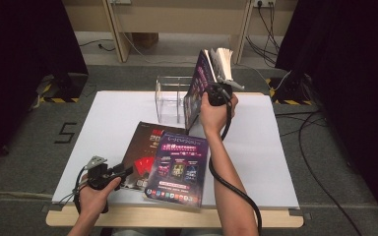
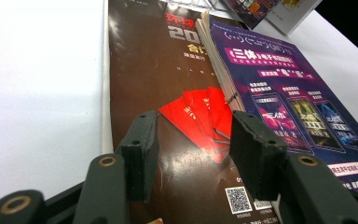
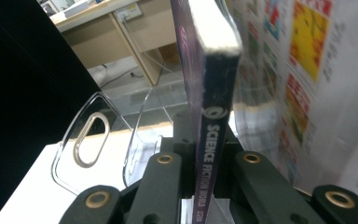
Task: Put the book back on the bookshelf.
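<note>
1. White sheet (image 1: 103, 128) covers the table; dark curtains at both sides, a wooden desk behind.
2. Purple magazine (image 1: 203, 81) is lifted upright above the clear acrylic holder (image 1: 170, 98), at the far middle of the table. Right gripper (image 1: 220, 91) is clamped on its spine (image 3: 214, 140), jaws pressed from both sides; pages fan loose at the top. Probably held by the spine so it can slide down into a slot of the holder.
3. Two more magazines lie flat near the front edge: a dark one (image 2: 168, 116) below, a purple one (image 1: 177, 167) overlapping its right part.
4. Left gripper (image 2: 193, 154) hovers over the dark cover w/ jaws about half open, nothing between them; perhaps ready for the next pick.
</note>
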Motion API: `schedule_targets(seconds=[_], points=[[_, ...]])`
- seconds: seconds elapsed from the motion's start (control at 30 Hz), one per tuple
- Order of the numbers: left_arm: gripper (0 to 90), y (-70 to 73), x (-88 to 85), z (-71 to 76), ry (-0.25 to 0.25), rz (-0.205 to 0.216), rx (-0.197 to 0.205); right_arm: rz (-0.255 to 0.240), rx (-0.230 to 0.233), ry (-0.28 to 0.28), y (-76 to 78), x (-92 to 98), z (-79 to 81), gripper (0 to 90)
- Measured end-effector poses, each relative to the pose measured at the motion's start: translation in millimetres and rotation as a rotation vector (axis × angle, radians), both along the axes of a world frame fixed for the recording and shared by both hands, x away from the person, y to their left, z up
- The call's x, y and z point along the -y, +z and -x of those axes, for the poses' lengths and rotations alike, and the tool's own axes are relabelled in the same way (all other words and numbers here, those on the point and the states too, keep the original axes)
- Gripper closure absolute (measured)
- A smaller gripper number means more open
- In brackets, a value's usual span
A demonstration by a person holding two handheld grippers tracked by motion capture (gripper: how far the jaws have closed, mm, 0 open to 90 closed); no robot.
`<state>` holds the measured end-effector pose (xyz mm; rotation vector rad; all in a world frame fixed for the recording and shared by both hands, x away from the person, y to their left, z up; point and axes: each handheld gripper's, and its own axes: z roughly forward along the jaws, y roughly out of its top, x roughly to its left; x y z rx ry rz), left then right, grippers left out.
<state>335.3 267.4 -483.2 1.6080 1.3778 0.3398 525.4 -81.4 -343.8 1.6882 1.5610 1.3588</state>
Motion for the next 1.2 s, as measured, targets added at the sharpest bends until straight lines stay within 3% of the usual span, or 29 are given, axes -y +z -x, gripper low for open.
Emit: schedule_targets(seconds=[0.2,0.4,0.57,0.7,0.87,1.03,1.2], points=[[51.3,0.5,-1.2,-0.1,0.004,0.003,0.003,0.056,0.061,0.007,7.7,-12.8,-0.2,84.5],[51.4,0.9,-2.9,0.4,0.007,0.006,0.003,0.151,0.105,0.003,20.4,-23.8,-1.8,84.5],[51.5,0.8,-2.4,0.6,0.006,0.006,0.004,0.241,0.119,0.001,13.4,-28.8,-1.6,84.4],[51.4,0.5,-1.7,0.5,0.004,0.006,0.003,0.263,0.116,0.002,1.0,-30.6,-1.6,84.4],[51.5,0.2,-1.3,0.8,0.001,0.003,0.001,0.254,0.125,-0.004,-0.7,-28.5,-1.0,83.8],[51.5,0.6,-1.5,1.3,0.001,0.004,0.003,0.220,0.103,-0.012,-0.9,-23.6,-1.1,82.5],[51.4,0.1,-0.9,1.0,-0.002,0.010,-0.001,0.237,0.104,-0.008,-3.5,-23.7,0.0,79.4]])
